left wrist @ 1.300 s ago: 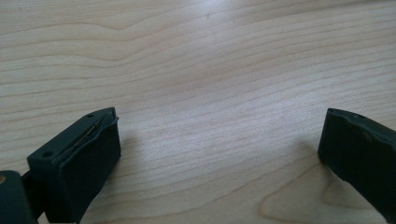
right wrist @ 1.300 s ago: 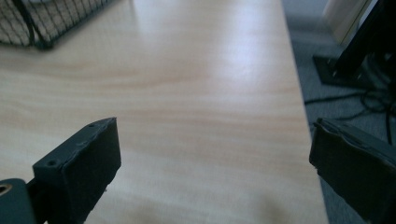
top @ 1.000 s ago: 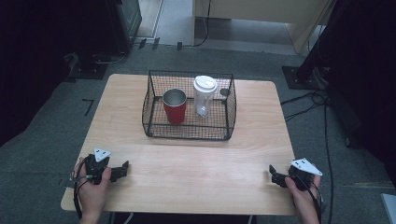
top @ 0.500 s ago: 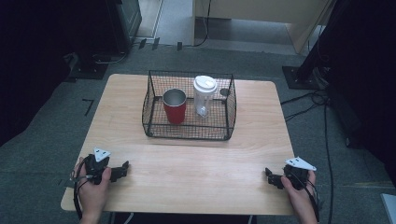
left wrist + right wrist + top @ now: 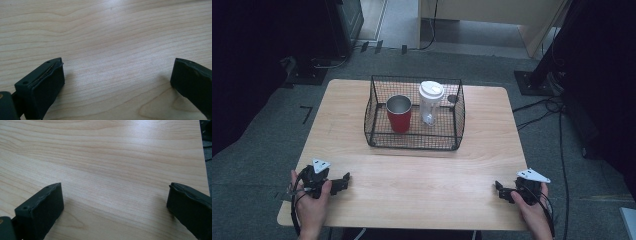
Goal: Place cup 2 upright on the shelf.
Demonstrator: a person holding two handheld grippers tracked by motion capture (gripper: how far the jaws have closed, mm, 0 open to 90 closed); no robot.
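At the near left corner of the wooden table [image 5: 362,107], the left gripper [image 5: 343,180] rests low over the boards in the person's left hand [image 5: 311,202], its jaws spread wide with nothing but bare wood between them, as the left gripper view confirms. Well beyond it, toward the far middle of the table, stands a black wire basket [image 5: 414,142]. Inside, on its left side, a red cup [image 5: 399,114] with a metal interior stands upright, and just beside it to the right stands a clear tumbler [image 5: 430,105] with a white lid, also upright. At the near right corner, the right gripper [image 5: 501,190] sits in the person's right hand [image 5: 534,212], well apart from the basket; its jaws have just been opening and now stand wide, with only bare wood between them.
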